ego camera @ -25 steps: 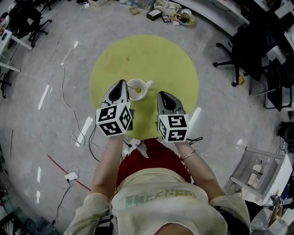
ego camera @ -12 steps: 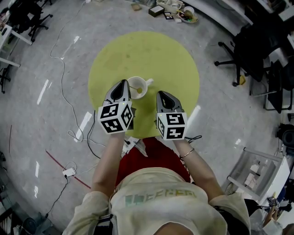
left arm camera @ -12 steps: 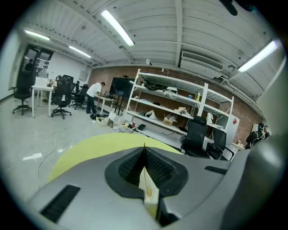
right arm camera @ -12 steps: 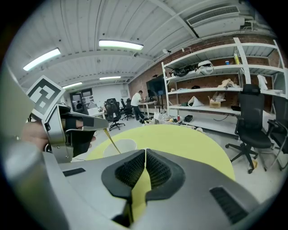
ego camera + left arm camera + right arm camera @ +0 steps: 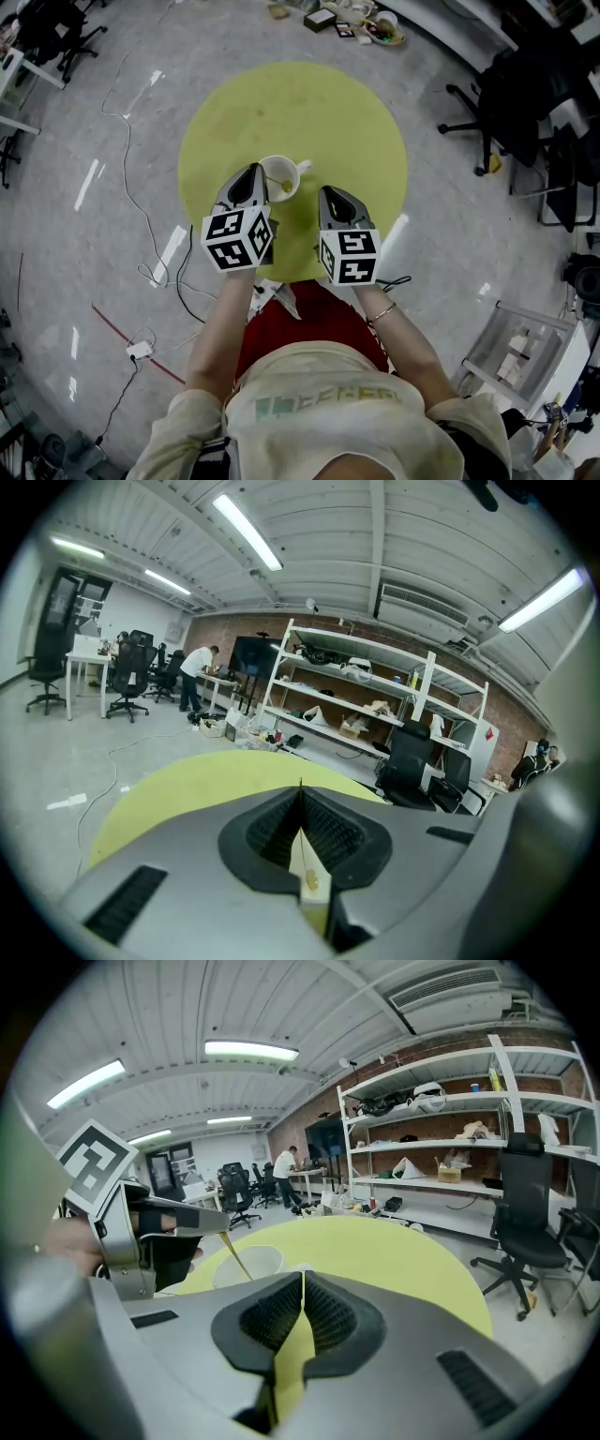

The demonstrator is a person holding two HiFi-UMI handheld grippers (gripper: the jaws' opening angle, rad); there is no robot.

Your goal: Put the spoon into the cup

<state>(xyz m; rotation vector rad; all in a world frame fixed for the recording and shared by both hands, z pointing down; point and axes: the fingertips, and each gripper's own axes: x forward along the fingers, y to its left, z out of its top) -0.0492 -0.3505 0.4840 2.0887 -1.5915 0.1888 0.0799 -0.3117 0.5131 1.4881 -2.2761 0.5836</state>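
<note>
A white cup [image 5: 278,178] with a handle stands on the round yellow table [image 5: 319,112]. My left gripper [image 5: 251,172] is at the cup's left rim, shut on a thin gold spoon [image 5: 234,1254]. The spoon slants down from the fingertips into the cup [image 5: 251,1264], and its bowl end shows inside the cup [image 5: 284,185]. In the left gripper view the spoon handle [image 5: 307,872] lies pinched between the closed jaws of the left gripper [image 5: 301,794]. My right gripper [image 5: 330,195] hovers just right of the cup, shut with nothing in it [image 5: 302,1279].
Grey floor surrounds the table, with cables [image 5: 141,211] at the left. Black office chairs [image 5: 511,103] stand at the right. Boxes and clutter [image 5: 352,21] lie beyond the table's far edge. Shelving [image 5: 375,700] lines the brick wall.
</note>
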